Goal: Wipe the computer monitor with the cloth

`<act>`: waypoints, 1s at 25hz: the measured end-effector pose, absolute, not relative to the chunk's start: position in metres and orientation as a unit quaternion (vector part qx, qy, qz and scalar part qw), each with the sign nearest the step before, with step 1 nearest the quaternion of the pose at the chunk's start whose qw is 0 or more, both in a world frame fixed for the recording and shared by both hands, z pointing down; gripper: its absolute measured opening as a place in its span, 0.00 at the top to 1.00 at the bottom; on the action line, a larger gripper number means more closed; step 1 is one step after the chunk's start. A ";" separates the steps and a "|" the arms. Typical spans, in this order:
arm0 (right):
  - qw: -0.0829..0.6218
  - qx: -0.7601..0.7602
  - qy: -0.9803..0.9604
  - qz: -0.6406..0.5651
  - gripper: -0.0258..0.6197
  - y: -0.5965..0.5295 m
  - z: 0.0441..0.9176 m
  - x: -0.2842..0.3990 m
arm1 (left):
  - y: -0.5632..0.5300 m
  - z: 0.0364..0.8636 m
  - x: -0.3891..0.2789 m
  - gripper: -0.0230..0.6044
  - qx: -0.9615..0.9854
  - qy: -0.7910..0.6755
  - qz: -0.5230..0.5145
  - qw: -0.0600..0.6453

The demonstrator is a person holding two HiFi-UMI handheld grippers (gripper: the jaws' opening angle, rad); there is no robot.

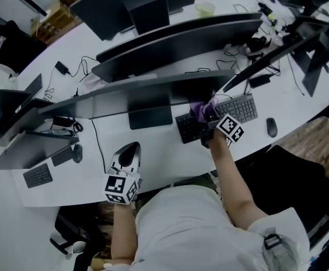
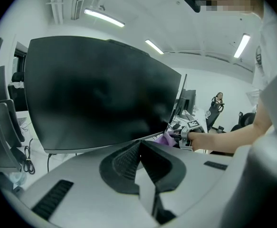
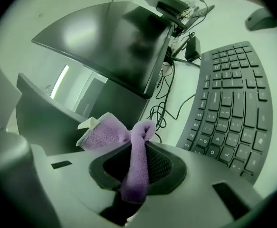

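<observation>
The wide dark monitor [image 1: 153, 92] stands mid-table, and its black screen [image 2: 100, 94] fills the left gripper view. My right gripper [image 1: 204, 115] is at the monitor's lower right corner, shut on a purple cloth [image 1: 198, 109]. The cloth [image 3: 137, 160] is pinched between the jaws, with a loose end [image 3: 102, 133] folded up toward the screen edge. From the left gripper view the cloth [image 2: 165, 138] appears beside that corner. My left gripper [image 1: 131, 147] rests low on the table in front of the monitor's stand, jaws shut with nothing between them [image 2: 139, 145].
A black keyboard [image 1: 188, 127] lies under the right gripper, beside a grey keyboard [image 1: 240, 107] [image 3: 233, 99] and a mouse [image 1: 271, 127]. More monitors [image 1: 175, 44] stand behind and at both sides. Cables [image 3: 164, 106] trail over the white table [image 1: 153, 151].
</observation>
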State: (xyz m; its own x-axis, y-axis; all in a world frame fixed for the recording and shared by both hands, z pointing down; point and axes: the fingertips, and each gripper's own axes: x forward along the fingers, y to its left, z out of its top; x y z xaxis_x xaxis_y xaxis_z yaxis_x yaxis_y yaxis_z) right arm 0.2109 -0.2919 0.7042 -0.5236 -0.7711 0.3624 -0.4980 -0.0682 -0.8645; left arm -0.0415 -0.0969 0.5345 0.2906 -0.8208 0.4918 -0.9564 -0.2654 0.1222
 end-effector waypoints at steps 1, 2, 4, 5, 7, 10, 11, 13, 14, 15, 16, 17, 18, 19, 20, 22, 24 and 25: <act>0.127 -0.470 0.668 -0.562 0.84 -0.291 0.704 0.210 | -0.097 0.535 -0.042 0.96 0.778 -0.571 0.167 0.202; 0.132 -0.468 0.665 -0.567 0.84 -0.289 0.704 0.210 | -0.097 0.535 -0.043 0.96 0.778 -0.571 0.166 0.202; 0.144 -0.461 0.655 -0.580 0.84 -0.287 0.705 0.208 | -0.096 0.536 -0.044 0.96 0.779 -0.570 0.165 0.203; 0.150 -0.457 0.650 -0.588 0.84 -0.285 0.706 0.206 | -0.095 0.536 -0.045 0.96 0.779 -0.570 0.165 0.203; 0.158 -0.449 0.642 -0.601 0.84 -0.280 0.707 0.202 | -0.093 0.537 -0.045 0.96 0.779 -0.569 0.165 0.205; 0.160 -0.438 0.641 -0.610 0.84 -0.272 0.708 0.195 | -0.090 0.537 -0.046 0.96 0.779 -0.569 0.165 0.205; 0.160 -0.434 0.642 -0.611 0.84 -0.270 0.708 0.192 | -0.089 0.536 -0.046 0.96 0.779 -0.569 0.165 0.205; 0.160 -0.425 0.647 -0.613 0.83 -0.268 0.709 0.184 | -0.086 0.537 -0.048 0.96 0.778 -0.571 0.165 0.205; 0.160 -0.422 0.650 -0.612 0.83 -0.268 0.709 0.180 | -0.084 0.537 -0.050 0.96 0.777 -0.572 0.165 0.205; 0.158 -0.420 0.654 -0.610 0.83 -0.269 0.709 0.177 | -0.082 0.537 -0.051 0.96 0.776 -0.574 0.165 0.205; 0.156 -0.418 0.657 -0.608 0.83 -0.270 0.709 0.174 | -0.080 0.537 -0.052 0.96 0.775 -0.575 0.164 0.206; 0.154 -0.416 0.660 -0.606 0.83 -0.271 0.709 0.171 | -0.079 0.537 -0.052 0.96 0.774 -0.576 0.164 0.206; 0.152 -0.413 0.663 -0.606 0.83 -0.272 0.709 0.167 | -0.077 0.536 -0.053 0.96 0.772 -0.578 0.164 0.206; 0.150 -0.410 0.665 -0.606 0.83 -0.272 0.708 0.164 | -0.075 0.536 -0.055 0.96 0.771 -0.580 0.164 0.206; 0.148 -0.406 0.667 -0.607 0.83 -0.272 0.707 0.159 | -0.072 0.536 -0.056 0.96 0.769 -0.582 0.164 0.206; 0.145 -0.400 0.671 -0.608 0.83 -0.269 0.707 0.150 | -0.068 0.536 -0.061 0.96 0.766 -0.587 0.162 0.206; 0.144 -0.394 0.674 -0.608 0.83 -0.267 0.706 0.141 | -0.063 0.535 -0.066 0.96 0.763 -0.591 0.161 0.205; 0.143 -0.392 0.676 -0.608 0.83 -0.265 0.706 0.136 | -0.061 0.535 -0.069 0.96 0.762 -0.593 0.161 0.205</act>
State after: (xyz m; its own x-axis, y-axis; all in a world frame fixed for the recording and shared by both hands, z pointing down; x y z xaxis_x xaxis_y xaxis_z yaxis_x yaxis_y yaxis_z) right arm 0.1360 -0.2651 0.7060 -0.6525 -0.7027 0.2838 -0.3559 -0.0465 -0.9334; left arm -0.0690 -0.0610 0.5346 0.2440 -0.8381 0.4879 -0.9698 -0.2116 0.1214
